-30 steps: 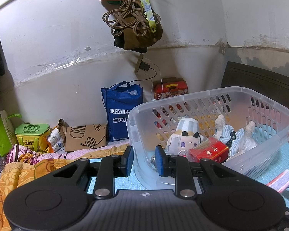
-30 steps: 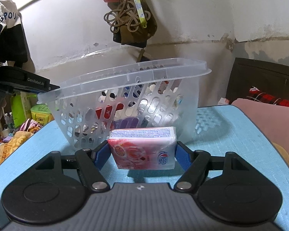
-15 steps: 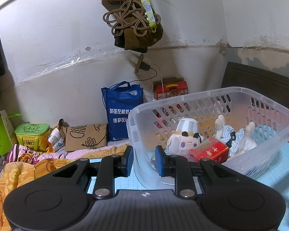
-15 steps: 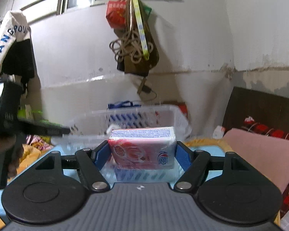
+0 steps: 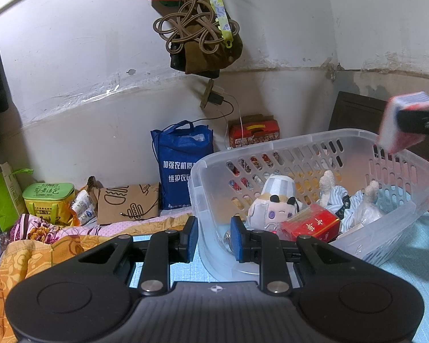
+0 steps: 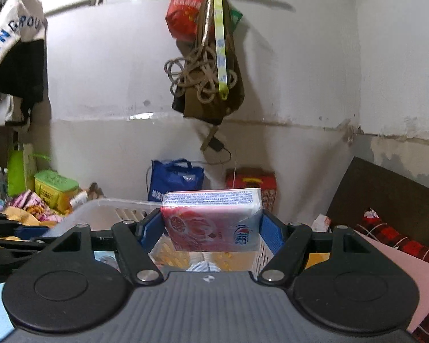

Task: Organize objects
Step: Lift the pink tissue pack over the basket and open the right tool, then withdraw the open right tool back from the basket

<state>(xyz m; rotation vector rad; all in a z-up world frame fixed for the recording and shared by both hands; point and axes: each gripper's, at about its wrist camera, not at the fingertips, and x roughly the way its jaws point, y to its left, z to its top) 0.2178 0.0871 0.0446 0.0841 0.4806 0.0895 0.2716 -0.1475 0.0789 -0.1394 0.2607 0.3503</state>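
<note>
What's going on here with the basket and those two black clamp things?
A person is tidying loose items into a clear plastic basket using a handheld gripper in each hand. The left gripper is clamped on the basket's near rim, steadying it. The right gripper grips a pink tissue pack and holds it up over the basket's far side, not yet dropped in. Already inside are a plush toy, a red box and some striped cloth.

Basket (image 5: 314,148) sits on the mat (image 5: 414,260), plush (image 5: 274,203) and box (image 5: 309,224) inside; tissue pack (image 5: 406,125) above its two-o'clock rim; bag (image 5: 180,165) at eleven, behind.
</note>
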